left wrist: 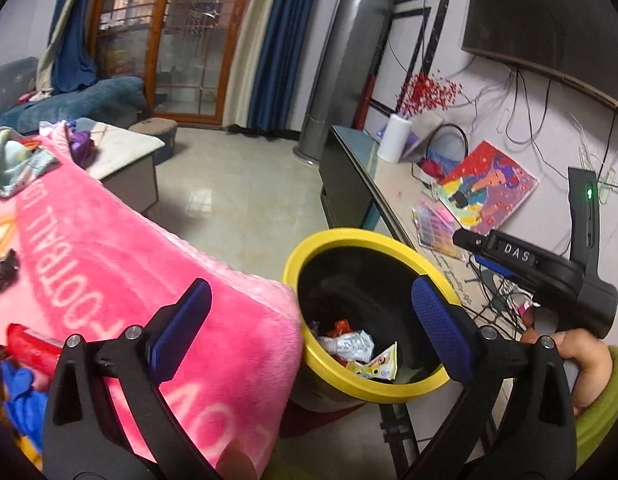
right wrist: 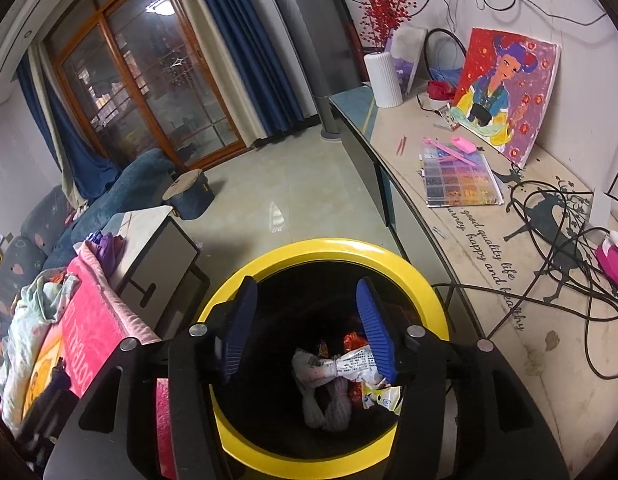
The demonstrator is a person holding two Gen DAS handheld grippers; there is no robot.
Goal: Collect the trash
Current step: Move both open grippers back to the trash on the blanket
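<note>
Left gripper [left wrist: 309, 322] is spread wide w/ nothing between its blue pads; one pad sits over the pink blanket [left wrist: 121, 248], the other over the near rim of the yellow-rimmed bin [left wrist: 351, 238]. Right gripper [right wrist: 307, 330] hangs directly above the bin [right wrist: 329, 250] mouth, jaws parted about halfway, empty. The blue pad on the right of that view overlaps a crumpled silver wrapper [right wrist: 355, 364] lying in the bin below, but it's prob. just in front of it rather than touching; hard to tell from this angle. Trash is inside the bin: the silver wrapper [left wrist: 351, 344], a yellow-and-white snack packet [left wrist: 379, 364], some orange/red wrappers [left wrist: 340, 326], plus a pale knotted wad [right wrist: 329, 404] seen only in the right wrist view. Bin stands on the floor between the blanket-covered surface and a low cabinet [right wrist: 461, 216] along the wall. In the left wrist view the right gripper's black body, marked DAS [left wrist: 517, 258], shows at the right edge w/ a hand [left wrist: 577, 364] in a green sleeve on its handle. On the cabinet: a painting [right wrist: 505, 92], a white vase [right wrist: 383, 80] w/ red berries, a bead tray [right wrist: 461, 180], loose black cables [right wrist: 569, 240]. More wrappers [left wrist: 25, 344] lie at the blanket's near left edge.
</note>
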